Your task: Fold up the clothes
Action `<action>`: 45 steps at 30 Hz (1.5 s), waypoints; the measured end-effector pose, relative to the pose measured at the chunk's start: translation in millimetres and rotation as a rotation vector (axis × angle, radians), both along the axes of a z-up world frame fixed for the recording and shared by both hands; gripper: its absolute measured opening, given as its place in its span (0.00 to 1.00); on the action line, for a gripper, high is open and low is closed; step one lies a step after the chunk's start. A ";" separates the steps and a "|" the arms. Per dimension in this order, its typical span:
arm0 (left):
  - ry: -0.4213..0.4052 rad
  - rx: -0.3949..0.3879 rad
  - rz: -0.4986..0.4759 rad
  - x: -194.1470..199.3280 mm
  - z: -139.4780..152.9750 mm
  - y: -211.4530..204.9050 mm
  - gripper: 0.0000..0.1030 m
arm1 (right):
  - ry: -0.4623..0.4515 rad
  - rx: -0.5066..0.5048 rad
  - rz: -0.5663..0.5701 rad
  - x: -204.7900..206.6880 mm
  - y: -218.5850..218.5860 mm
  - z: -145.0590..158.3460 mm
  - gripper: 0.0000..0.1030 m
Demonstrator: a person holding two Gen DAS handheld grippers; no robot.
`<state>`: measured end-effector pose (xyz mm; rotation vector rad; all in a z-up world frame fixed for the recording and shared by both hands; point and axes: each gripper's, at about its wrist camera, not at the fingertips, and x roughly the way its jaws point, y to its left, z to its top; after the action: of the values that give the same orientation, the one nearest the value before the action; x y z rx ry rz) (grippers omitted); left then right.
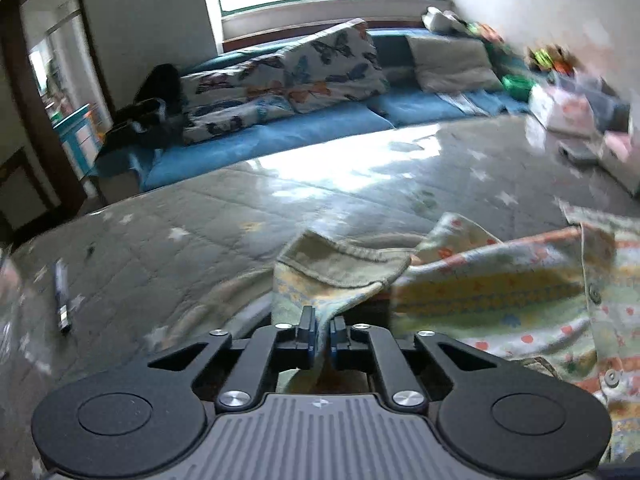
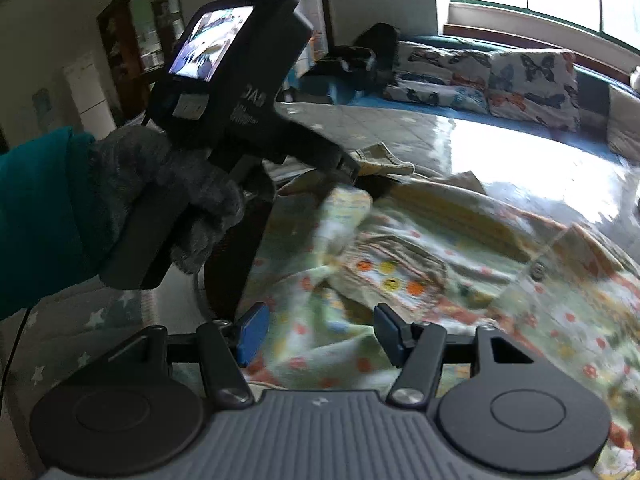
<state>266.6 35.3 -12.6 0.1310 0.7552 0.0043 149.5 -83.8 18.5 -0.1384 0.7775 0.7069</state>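
- The left claw (image 1: pixel 322 338) is pinched on the edge of the shirt (image 1: pixel 500 292), cloth caught between its blue pads.
- The right claw (image 2: pixel 318 334) is spread, nothing between its pads, hanging over the shirt's printed cloth.
- The shirt lies rumpled on the bed (image 1: pixel 240 208), a sleeve (image 1: pixel 340 264) raised toward the left claw.
- A gloved hand (image 2: pixel 168 196) holds the left claw's handle.
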 end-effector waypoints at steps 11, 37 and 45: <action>-0.059 -0.048 0.137 -31.7 21.7 54.6 0.06 | -0.059 -0.061 0.148 -28.9 50.7 -8.4 0.48; -0.064 0.026 -0.044 -37.4 9.3 18.6 0.69 | -0.009 -0.044 0.057 -16.8 54.3 -27.3 0.06; 0.000 0.052 -0.026 -20.5 -13.9 26.8 0.24 | -0.002 -0.029 0.055 -18.6 51.9 -25.6 0.05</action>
<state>246.1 62.1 -26.4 0.1903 0.7532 -0.0011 130.9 -31.9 -7.1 -0.1875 0.7849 0.7476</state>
